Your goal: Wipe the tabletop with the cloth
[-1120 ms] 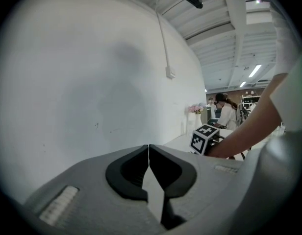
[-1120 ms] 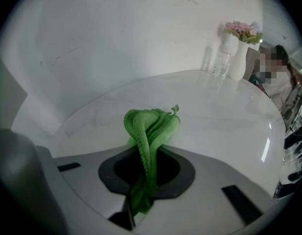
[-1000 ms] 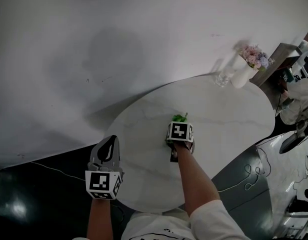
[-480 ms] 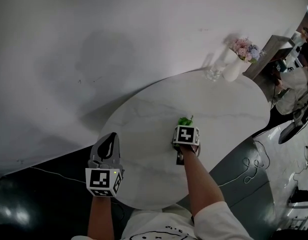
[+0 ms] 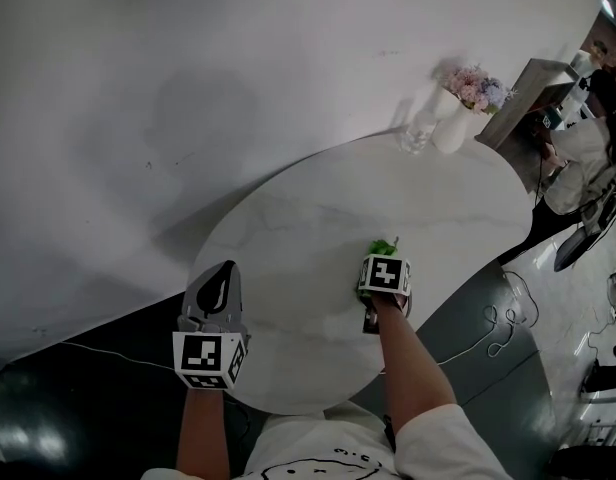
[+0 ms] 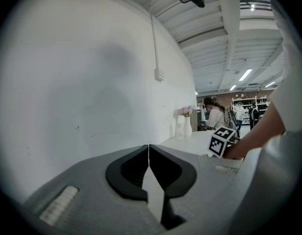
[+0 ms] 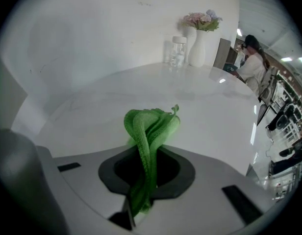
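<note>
Evidently the green cloth [image 7: 150, 131] is light, soft and floppy; the right gripper [image 7: 147, 173] pinches its bunched middle, a sound hold, over the table [image 5: 288, 228]; the left gripper [image 6: 149, 155] is closed on nothing, by the near-left rim.

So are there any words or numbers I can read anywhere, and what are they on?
No text here can be read.
On the left cube of the left gripper: black and white squares only, no letters.
On the right cube of the right gripper: the same.
On the cloth: no label shows.
On the shirt: a print, too small and blurred to read.
</note>
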`<state>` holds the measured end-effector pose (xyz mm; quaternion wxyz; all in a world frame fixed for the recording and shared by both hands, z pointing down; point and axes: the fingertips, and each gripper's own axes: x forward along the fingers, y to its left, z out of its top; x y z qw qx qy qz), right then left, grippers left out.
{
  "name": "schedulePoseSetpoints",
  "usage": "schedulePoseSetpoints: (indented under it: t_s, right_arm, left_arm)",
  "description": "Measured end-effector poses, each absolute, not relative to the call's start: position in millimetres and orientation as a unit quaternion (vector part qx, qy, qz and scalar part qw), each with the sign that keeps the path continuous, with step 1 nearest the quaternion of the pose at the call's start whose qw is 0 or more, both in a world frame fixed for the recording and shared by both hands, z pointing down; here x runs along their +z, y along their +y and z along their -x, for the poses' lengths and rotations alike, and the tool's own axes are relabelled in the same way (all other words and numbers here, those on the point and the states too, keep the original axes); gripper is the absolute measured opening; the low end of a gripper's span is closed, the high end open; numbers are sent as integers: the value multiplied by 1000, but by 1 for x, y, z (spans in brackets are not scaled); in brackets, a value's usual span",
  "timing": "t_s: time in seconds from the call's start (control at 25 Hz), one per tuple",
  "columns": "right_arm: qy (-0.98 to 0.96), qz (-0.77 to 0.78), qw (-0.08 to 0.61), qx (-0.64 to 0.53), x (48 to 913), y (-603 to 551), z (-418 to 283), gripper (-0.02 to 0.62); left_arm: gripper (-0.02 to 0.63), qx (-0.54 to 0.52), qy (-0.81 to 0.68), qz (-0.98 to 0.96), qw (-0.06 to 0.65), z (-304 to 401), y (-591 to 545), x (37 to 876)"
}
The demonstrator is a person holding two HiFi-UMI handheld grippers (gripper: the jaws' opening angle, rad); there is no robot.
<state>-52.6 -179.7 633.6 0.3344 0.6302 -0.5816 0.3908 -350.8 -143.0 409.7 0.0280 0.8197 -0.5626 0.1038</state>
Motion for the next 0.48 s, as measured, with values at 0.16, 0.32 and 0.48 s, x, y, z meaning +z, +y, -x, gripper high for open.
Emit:
schedulePoseSetpoints:
  t_s: [0.16,0.32,0.48]
  right_arm:
    - [-572,-640,330,393,633,-169,39,43]
    - [-560,-648,327,400,632,-159,29,43]
    - [-551,-657,321,401,633,-148,16,43]
  left_arm:
    - [20,101,-556,-825,27,345,-143,409]
    - [20,101,-550,-829,28,338,-143,409]
    - [20,102,-545,-831,31,333,-141,412]
